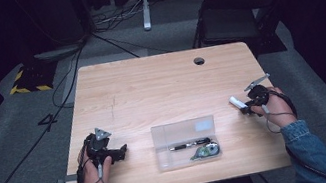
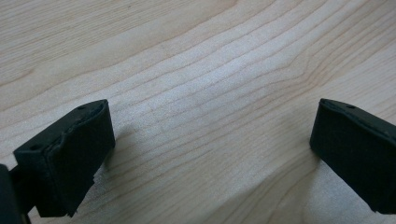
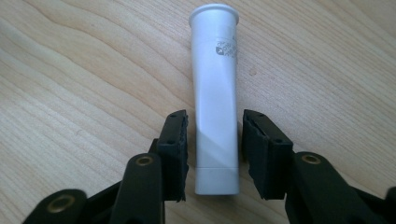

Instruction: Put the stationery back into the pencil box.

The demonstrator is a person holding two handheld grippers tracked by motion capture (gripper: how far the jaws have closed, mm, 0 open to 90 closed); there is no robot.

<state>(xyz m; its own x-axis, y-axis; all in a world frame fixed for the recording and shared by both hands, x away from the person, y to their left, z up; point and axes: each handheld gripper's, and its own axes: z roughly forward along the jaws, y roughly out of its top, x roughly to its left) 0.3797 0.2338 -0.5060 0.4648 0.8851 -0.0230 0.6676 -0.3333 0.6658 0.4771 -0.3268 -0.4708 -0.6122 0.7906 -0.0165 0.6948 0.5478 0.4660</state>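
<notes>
1. We see the white tube point(image 3: 215, 93) lying flat on the table point(image 1: 150, 88) near its right edge, well apart from the clear case point(image 1: 183, 129).
2. Our right gripper point(image 3: 214, 154) straddles the tube's lower end; the jaws stand just beside it on either side, a thin gap showing on each, so they are not yet clamped on it.
3. Our left gripper point(image 2: 210, 154) rests low over bare wood at the table's left, jaws spread wide and released, nothing between them.
4. In the case lie a black pen point(image 1: 189, 144) and a correction tape dispenser point(image 1: 207, 151), side by side.
</notes>
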